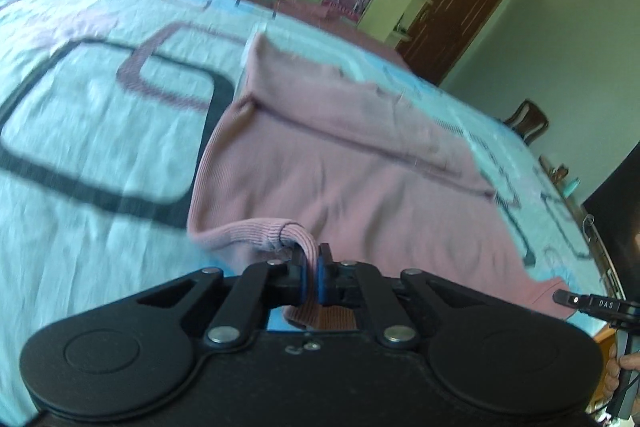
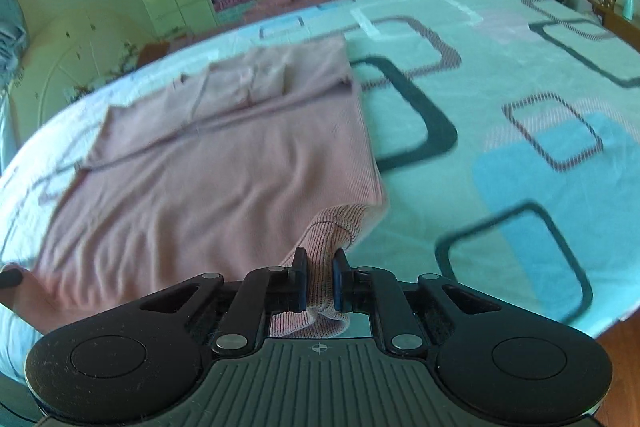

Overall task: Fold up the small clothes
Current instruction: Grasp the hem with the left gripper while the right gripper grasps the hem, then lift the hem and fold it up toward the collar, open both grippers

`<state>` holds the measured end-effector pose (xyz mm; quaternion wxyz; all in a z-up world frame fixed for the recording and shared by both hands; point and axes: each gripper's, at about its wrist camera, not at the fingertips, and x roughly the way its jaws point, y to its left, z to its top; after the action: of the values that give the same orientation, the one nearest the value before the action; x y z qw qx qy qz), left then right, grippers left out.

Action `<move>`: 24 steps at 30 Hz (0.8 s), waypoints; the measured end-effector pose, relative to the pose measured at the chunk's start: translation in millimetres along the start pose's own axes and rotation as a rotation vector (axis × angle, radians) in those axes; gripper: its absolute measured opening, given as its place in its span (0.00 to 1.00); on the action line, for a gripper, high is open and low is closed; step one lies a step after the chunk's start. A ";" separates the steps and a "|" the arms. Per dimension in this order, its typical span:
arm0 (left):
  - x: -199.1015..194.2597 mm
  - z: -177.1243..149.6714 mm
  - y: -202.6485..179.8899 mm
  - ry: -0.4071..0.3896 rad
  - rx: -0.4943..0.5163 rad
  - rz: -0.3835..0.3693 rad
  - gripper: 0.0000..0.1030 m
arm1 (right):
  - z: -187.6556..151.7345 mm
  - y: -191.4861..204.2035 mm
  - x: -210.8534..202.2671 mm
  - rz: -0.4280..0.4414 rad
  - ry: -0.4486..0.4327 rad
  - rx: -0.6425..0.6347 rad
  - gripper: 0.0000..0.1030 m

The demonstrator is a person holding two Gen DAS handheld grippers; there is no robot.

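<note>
Each hand-held gripper, left (image 1: 313, 259) and right (image 2: 320, 263), pinches a near corner of the pink top (image 1: 360, 163) lying ahead on the bed (image 1: 100, 107). Next, I think, lift both corners forward evenly to fold it.

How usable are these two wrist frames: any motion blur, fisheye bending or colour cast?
Left wrist view: the bedspread and pink garment are motion-smeared, while the left gripper stays sharp. Right wrist view: the same garment is softly blurred, the right gripper crisp. Both show strong fisheye bending, dark corners and a greenish cast.
</note>
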<state>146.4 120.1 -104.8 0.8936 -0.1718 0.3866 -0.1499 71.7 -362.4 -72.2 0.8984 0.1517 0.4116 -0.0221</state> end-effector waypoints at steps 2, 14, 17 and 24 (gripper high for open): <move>7.2 21.1 -3.7 -0.039 -0.009 -0.015 0.04 | 20.6 2.8 3.5 0.016 -0.039 -0.001 0.11; 90.8 123.3 -22.8 -0.201 -0.011 -0.002 0.04 | 151.9 5.0 92.0 0.067 -0.155 0.015 0.10; 115.3 141.9 -20.0 -0.222 -0.034 0.018 0.04 | 179.9 7.3 122.8 0.070 -0.160 0.023 0.10; 173.0 180.5 -7.3 -0.217 -0.096 0.080 0.04 | 230.3 5.4 191.0 0.068 -0.150 0.049 0.10</move>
<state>392.9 78.7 -96.5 0.9262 -0.2143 0.3008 -0.0759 367.5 -408.0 -71.7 0.9229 0.1856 0.3372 -0.0130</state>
